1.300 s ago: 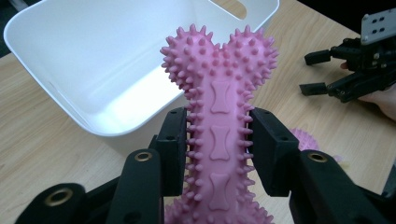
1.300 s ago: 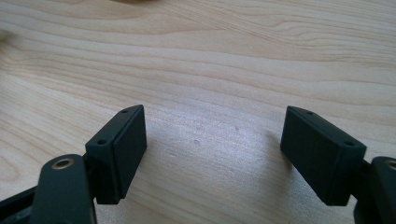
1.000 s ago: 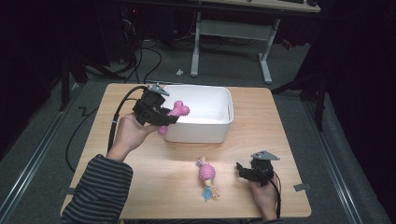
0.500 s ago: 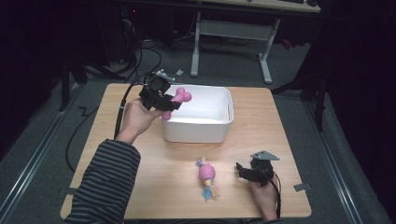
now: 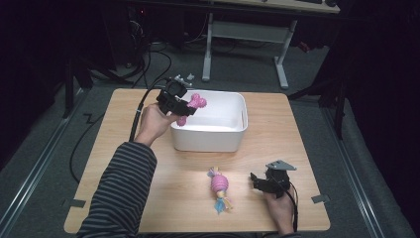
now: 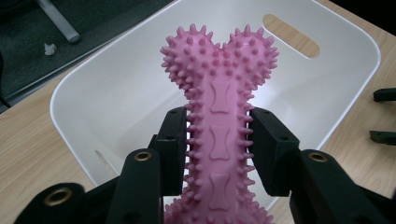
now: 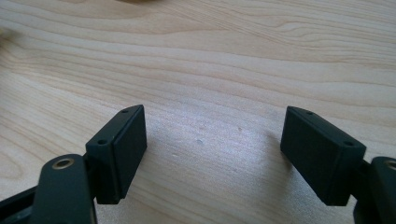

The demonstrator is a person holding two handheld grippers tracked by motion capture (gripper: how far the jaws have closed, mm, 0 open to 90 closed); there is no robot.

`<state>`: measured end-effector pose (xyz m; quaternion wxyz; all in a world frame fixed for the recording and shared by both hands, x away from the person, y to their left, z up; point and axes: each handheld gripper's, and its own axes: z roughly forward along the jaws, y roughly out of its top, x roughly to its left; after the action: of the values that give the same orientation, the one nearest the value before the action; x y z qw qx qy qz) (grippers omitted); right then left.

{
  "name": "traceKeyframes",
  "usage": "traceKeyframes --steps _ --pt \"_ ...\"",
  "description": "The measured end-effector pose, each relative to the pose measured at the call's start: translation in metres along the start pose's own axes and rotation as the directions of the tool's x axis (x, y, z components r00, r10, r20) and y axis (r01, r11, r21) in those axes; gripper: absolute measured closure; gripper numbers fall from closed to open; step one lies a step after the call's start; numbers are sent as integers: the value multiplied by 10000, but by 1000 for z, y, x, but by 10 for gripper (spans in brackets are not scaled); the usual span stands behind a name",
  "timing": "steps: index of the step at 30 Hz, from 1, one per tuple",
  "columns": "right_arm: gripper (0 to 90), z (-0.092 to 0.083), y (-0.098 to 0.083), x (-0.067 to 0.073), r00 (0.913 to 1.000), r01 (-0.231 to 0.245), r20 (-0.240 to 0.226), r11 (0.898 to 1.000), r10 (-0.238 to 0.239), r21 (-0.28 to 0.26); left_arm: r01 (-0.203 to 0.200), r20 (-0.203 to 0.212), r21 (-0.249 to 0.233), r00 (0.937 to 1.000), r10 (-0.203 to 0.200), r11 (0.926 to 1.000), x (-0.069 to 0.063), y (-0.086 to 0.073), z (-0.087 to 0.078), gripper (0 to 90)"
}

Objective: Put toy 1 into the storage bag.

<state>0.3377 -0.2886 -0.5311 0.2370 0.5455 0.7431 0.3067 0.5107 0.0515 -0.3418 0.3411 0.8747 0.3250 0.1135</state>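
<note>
A pink spiky bone toy (image 5: 192,107) hangs over the left rim of the white tub (image 5: 233,140), clamped by its shaft in my left gripper (image 5: 182,110). In the left gripper view the bone toy (image 6: 218,107) sits between both pads with the tub's (image 6: 116,102) hollow below it. A pink ball toy with coloured rope tails (image 5: 219,187) lies on the table in front of the tub. My right gripper (image 5: 256,181) rests near the table's front right, a little right of that toy, jaws wide apart. The right gripper (image 7: 212,156) has bare wood between its pads.
The wooden table (image 5: 124,129) has free room left of the tub and along its right side. A cable trails from the left gripper off the table's left back corner. Grey tape marks sit at the front corners. Dark floor and desk legs lie beyond.
My left hand has carried the bone toy rightward and slightly down, from the tub's left corner to above its inside. The right gripper and the ball toy have stayed put.
</note>
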Motion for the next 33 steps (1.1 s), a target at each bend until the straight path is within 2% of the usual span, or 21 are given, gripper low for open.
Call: traceKeyframes --steps 3,6,14,17,20,23,27,29,33 --pt "227 0 0 0 10000 30 -15 10000 -30 -6 -210 -193 155 9996 213 9997 1 0 7 588" --pt "227 0 0 0 10000 31 -16 10000 -31 -4 -332 -48 156 9994 332 9993 1 -2 14 586" --pt "227 0 0 0 10000 37 -25 10000 -37 -1 -175 -255 580 9995 190 9982 8 -6 32 584" --pt "227 0 0 0 10000 40 -28 10000 -40 -1 -324 -576 1015 9976 384 9943 7 -10 37 583" --pt "227 0 0 0 10000 39 -28 10000 -39 -2 -314 -373 989 9987 352 9946 6 -10 39 583" --pt "227 0 0 0 10000 39 -29 10000 -39 -2 -401 -365 1158 9983 446 9925 4 -11 43 582" --pt "227 0 0 0 10000 40 -28 10000 -40 0 -207 -268 1297 9993 243 9913 5 -14 48 581" --pt "227 0 0 0 10000 46 -28 10000 -46 -4 -250 -305 1413 9991 296 9897 5 -14 49 579" --pt "227 0 0 0 10000 66 -47 10000 -66 2 -312 -238 1398 9991 349 9897 3 -15 51 574"
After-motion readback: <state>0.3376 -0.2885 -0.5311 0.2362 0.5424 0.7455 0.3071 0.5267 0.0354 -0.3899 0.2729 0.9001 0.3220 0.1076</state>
